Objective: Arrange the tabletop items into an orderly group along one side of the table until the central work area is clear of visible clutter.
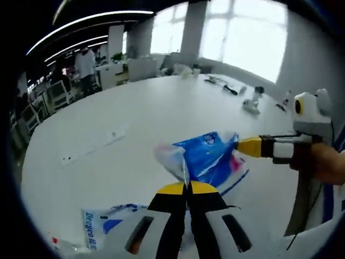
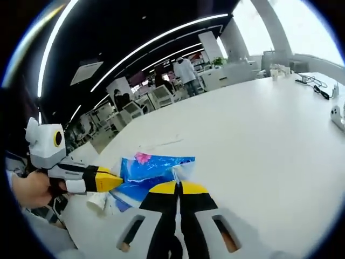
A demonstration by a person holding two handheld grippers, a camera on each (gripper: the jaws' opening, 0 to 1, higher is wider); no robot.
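Blue plastic packet (image 1: 210,156) hanging just beyond both tool tips above the white table (image 1: 135,118), being pinched at opposite ends by the left tool (image 1: 187,186) and right tool (image 2: 176,186), both clamped tight.

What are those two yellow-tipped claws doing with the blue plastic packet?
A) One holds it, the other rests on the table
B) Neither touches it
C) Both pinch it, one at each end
C: the left claw and right claw are each shut on an edge of the blue packet.
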